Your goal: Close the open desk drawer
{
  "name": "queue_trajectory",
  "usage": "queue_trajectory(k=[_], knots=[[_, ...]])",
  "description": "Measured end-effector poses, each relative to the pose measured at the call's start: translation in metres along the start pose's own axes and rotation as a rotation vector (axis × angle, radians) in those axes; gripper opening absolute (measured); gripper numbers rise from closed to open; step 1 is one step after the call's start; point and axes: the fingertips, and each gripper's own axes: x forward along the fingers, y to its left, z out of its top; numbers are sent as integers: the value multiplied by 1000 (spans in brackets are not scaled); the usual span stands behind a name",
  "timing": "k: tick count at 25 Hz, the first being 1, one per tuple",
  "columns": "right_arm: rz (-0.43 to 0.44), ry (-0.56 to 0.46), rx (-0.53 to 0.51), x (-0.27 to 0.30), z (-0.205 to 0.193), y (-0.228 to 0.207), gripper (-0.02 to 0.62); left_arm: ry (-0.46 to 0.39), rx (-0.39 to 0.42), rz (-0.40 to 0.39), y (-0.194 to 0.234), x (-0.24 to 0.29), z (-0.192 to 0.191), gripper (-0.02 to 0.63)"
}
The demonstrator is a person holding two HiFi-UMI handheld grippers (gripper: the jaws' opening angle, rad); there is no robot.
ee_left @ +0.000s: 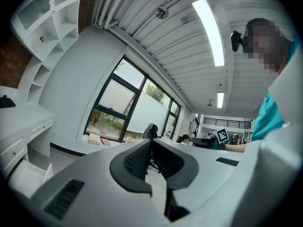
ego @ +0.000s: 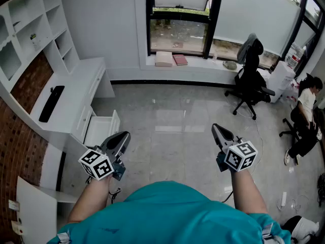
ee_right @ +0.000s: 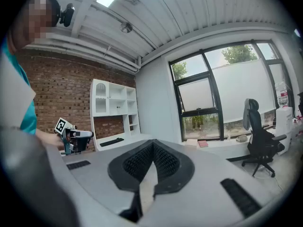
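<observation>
Desk drawer (ego: 100, 130) open near left claw (ego: 124, 135); right claw (ego: 216, 128) well apart; both clenched empty, pointing forward.

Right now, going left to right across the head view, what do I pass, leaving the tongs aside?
black keyboard → open drawer → books → office chair → seated person

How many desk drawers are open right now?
1: the drawer pulled out at the near end of the desk, just ahead of the left hand-held gripper. The other drawer fronts in view look shut.
</observation>
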Motion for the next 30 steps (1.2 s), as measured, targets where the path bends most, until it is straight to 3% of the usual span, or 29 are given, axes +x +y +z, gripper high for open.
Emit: queue_trajectory(k=[18,30], knots=[[-7,-20,4,-6,9,-24,21,-14,12,-1,-16,20,0,26],[47,8,-53,-21,15,-63,21,-35,26,10,-56,64,-9,26]])
